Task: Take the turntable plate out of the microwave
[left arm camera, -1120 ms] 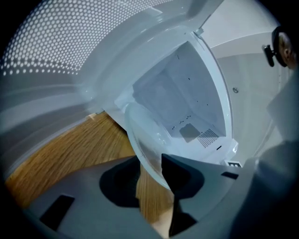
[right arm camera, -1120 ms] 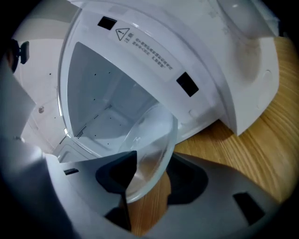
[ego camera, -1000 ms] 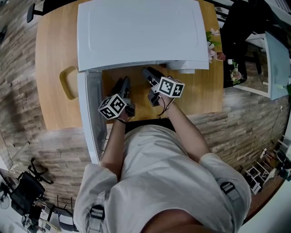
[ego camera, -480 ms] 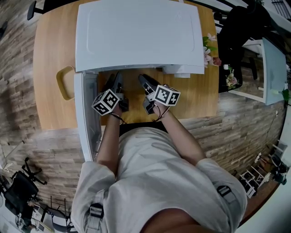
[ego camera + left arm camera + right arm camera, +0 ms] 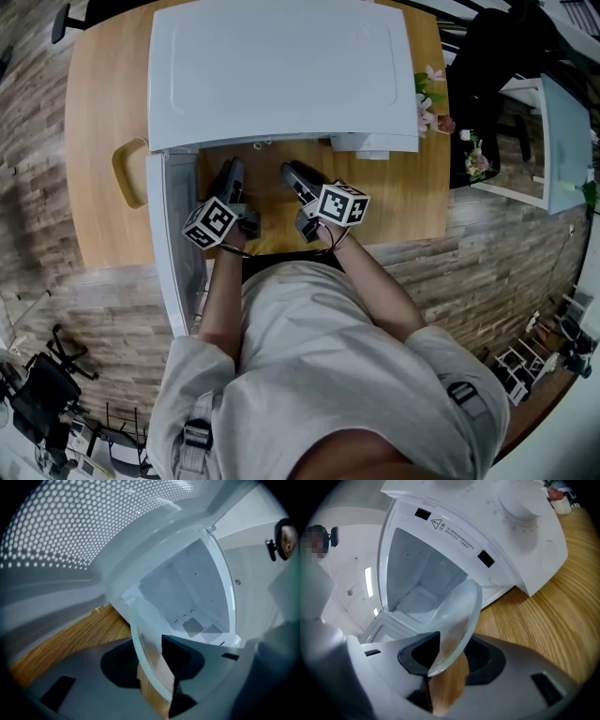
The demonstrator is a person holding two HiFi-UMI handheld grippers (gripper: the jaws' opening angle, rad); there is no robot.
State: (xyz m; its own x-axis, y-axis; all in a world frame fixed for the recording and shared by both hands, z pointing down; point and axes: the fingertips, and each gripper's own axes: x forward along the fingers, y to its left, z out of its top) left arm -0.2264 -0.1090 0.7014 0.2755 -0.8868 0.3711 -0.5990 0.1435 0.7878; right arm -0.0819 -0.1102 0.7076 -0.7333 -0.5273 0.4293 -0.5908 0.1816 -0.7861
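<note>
Turntable plate [image 5: 459,611]: rim clamped by left hand-held gripper [image 5: 150,660] (jaws just closing) and right hand-held gripper [image 5: 452,660] (jaws just opening); slackening right grip risks a drop onto bench [image 5: 562,616].

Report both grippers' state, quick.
Left gripper: closed on the plate, jaws just tightened.
Right gripper: closed on the plate too, jaws just eased slightly.

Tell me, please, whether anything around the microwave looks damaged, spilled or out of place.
Nothing stands out. The glass turntable plate looks whole, just outside the microwave's open cavity, which is empty; the wooden table shows no spill.
</note>
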